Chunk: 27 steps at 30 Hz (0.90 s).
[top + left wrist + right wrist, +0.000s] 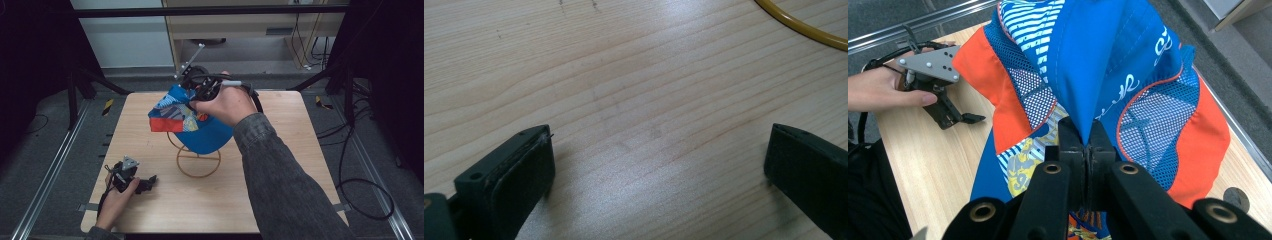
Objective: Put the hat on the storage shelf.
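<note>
A blue cap [200, 125] with orange, striped and mesh panels hangs above a yellow wire stand [197, 159] at the table's middle. My right gripper [200, 95] is shut on the cap's fabric from the far side, a hand wrapped around it. In the right gripper view the jaws pinch a fold of the blue cap [1108, 75], my right gripper [1089, 145] pressed tight together. My left gripper [147, 182] rests low at the front left of the table, open. In the left gripper view its jaws stand wide apart over bare wood, my left gripper [659, 160] holding nothing.
The wooden table [280, 185] has bare wood at the right and front. A curve of the yellow wire stand [804, 27] crosses the left gripper view's top right corner. Metal rails and cables [365, 195] run along the floor on both sides.
</note>
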Each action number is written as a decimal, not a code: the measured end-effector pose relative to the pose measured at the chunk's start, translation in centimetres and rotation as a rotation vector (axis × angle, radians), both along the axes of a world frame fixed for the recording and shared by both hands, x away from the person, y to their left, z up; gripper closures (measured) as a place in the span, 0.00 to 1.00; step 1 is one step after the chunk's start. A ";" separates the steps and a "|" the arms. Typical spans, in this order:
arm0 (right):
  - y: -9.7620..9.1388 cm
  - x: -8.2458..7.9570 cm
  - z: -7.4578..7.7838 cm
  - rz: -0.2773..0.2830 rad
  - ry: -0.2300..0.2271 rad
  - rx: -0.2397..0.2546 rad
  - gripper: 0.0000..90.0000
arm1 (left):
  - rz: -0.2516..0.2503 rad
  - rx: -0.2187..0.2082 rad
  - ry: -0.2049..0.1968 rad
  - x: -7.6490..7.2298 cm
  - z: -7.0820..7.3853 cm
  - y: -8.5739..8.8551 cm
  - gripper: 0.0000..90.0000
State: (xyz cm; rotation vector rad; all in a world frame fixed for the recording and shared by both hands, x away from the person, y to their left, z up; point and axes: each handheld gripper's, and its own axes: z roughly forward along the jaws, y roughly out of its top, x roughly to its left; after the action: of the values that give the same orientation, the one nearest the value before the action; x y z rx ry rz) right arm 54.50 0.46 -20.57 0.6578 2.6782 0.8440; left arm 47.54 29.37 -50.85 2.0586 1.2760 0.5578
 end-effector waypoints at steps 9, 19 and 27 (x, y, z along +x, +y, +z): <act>1.0 0.3 -0.3 0.009 0.021 -0.026 0.99 | 0.000 0.000 -0.001 0.0 0.0 0.0 0.00; 1.7 0.7 -0.7 0.014 0.032 -0.071 0.98 | 0.000 0.000 0.000 0.0 0.0 0.0 0.00; 2.1 1.0 -1.1 0.005 0.042 -0.084 0.96 | -0.004 0.005 0.002 0.0 0.0 0.0 0.00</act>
State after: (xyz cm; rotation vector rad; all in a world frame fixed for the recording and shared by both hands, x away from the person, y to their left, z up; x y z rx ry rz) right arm 55.47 2.60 -21.63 0.6566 2.7371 0.7221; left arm 47.52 29.38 -50.83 2.0655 1.2731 0.5580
